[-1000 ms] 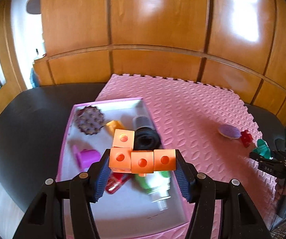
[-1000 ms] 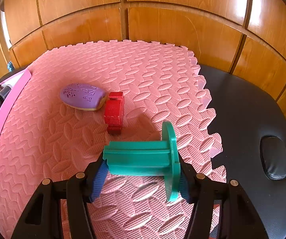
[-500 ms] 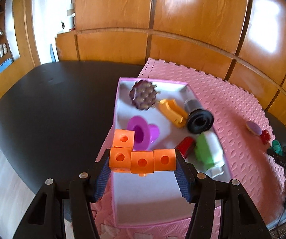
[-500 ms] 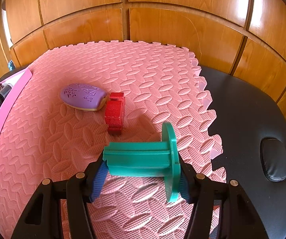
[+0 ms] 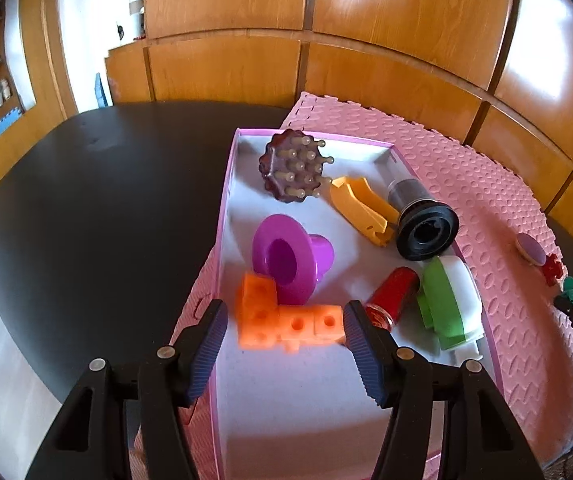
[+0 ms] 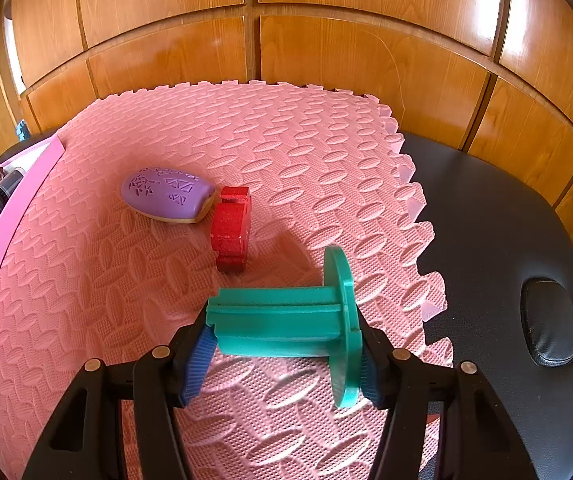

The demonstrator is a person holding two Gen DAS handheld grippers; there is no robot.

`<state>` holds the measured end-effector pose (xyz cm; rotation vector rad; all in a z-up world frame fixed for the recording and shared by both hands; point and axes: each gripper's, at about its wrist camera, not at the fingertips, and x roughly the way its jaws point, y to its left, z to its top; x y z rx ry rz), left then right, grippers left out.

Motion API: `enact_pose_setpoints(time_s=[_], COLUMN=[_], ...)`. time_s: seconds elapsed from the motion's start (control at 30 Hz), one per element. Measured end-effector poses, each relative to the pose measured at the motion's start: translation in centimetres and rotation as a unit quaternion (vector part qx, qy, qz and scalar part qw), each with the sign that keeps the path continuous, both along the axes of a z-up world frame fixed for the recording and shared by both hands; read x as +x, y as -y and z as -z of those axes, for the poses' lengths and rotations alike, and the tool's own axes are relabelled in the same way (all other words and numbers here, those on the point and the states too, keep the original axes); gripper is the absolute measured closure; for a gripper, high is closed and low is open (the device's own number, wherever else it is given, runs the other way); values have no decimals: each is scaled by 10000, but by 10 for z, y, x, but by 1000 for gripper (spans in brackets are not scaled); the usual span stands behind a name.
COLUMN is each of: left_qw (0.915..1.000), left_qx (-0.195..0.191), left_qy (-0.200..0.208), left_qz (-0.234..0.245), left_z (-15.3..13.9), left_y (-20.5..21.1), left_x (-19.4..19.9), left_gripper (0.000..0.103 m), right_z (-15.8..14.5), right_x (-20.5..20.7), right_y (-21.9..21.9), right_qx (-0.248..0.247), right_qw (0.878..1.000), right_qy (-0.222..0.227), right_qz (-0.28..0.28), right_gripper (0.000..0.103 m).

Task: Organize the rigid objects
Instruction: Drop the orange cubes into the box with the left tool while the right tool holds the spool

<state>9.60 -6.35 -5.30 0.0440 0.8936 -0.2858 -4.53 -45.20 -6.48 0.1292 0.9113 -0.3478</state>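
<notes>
Opening over the near end of the pink-rimmed white tray (image 5: 222, 208), the left gripper (image 5: 285, 330) is letting go of the orange L-shaped block of holed plastic cubes (image 5: 282, 316); its left pad stands clear, and the blurred piece seems to be dropping. It may knock the purple plastic funnel (image 5: 286, 258) or the red cylinder (image 5: 392, 296) just beside it. The right gripper (image 6: 282, 354) clamps a teal flanged plastic spool (image 6: 286, 320) above the pink foam mat (image 6: 86, 280); its end-to-end grip could slip.

Black table (image 5: 86, 200) carries pink foam mat (image 6: 246, 140); on mat: pink-rimmed tray (image 5: 222, 216), purple oval piece (image 6: 166, 194), red block (image 6: 232, 228).
</notes>
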Motion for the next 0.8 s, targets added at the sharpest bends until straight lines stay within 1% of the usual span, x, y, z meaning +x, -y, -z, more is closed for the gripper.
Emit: enact_pose_setpoints(time_s=[0.2, 0.3, 0.43, 0.57, 0.8], left_qw=[9994, 9992, 9988, 9977, 9966], left_qx=[239, 270, 267, 355, 383], left_qy=[254, 288, 379, 495, 679], left_qz=[59, -37, -168, -285, -274], left_z=[-1, -3, -11, -20, -30], left_y=[4, 2, -3, -6, -5], left_x=[-10, -12, -16, -20, -29], left_gripper=[42, 36, 32, 32, 32], right_z=[0, 0, 0, 0, 0], right_x=[2, 2, 3, 3, 3], right_y=[0, 0, 0, -2, -2], right_qx=[-23, -40, -87, -148, -170], right_qw=[10000, 10000, 10000, 9999, 9998], right_qy=[2, -1, -12, -26, -39], right_qz=[-20, -28, -46, -69, -59], right_gripper=[42, 42, 42, 42, 43])
